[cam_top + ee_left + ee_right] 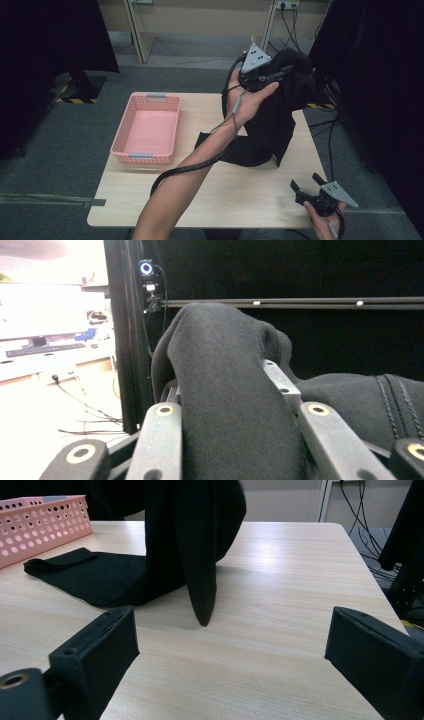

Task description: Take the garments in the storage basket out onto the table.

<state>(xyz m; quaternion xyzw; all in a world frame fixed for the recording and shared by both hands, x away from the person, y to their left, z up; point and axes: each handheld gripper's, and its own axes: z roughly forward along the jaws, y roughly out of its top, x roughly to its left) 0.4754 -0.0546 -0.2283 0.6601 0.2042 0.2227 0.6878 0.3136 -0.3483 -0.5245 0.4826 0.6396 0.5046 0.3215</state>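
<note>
A black garment (280,117) hangs from my left gripper (272,75), which a raised hand holds well above the far side of the table. Its lower part trails onto the tabletop as a flat fold (100,575), and one tip (202,610) dangles down to the wood. In the left gripper view the thick cloth (225,390) is bunched between the jaws, and my left gripper (240,440) is shut on it. My right gripper (306,184) rests low at the table's front right corner. Wide open, the right gripper (232,650) has nothing between its jaws and faces the hanging cloth.
An empty pink perforated basket (147,130) stands on the left of the wooden table (240,200), and its corner (40,525) appears in the right gripper view. Black curtains flank the table, and cables run across the floor at the far right.
</note>
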